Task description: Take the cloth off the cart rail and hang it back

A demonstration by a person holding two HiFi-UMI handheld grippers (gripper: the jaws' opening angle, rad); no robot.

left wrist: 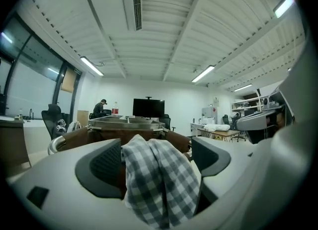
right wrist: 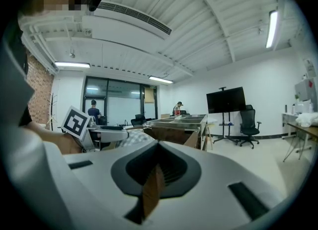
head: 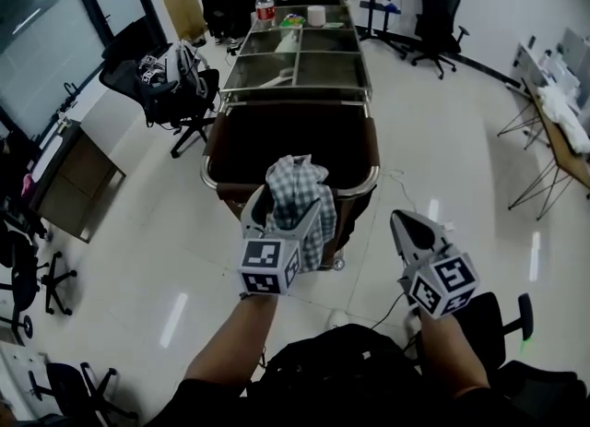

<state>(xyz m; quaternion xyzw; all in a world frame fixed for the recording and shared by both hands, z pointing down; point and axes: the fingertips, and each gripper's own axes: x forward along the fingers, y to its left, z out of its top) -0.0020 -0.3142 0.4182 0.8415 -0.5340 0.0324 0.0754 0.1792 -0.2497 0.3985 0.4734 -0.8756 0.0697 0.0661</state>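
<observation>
L gripper (head: 286,202) is at the cart's near end. Its jaws are spread about as wide as they go, w/ the checked cloth (head: 297,185) bunched up between them. In the L gripper view the cloth (left wrist: 159,174) fills the gap btwn the pads, but nothing shows them squeezing it. The cloth's top humps above the chrome rail (head: 208,172) and its tail hangs down the outside of the bin's front. Can't tell if it rests on the rail.

R gripper (head: 403,220) is off to the right of the cart, clear of it. Its jaws are closed to a point w/ nothing in them. The R gripper view shows only a thin slit btwn the pads (right wrist: 171,172).

Containers:
- The brown bin (head: 358,218) sits inside the rail loop. Its inside is dark and contents can't be made out.
- The steel tray top (head: 295,93) is split into 4 compartments. There are pale shapes in the two left ones, items or reflections, can't tell. The right ones look bare.
- The far end shelf holds a bottle (head: 265,6) w/ red label, a small green-yellow item (head: 293,20) and a white roll (head: 316,16), side by side.
</observation>
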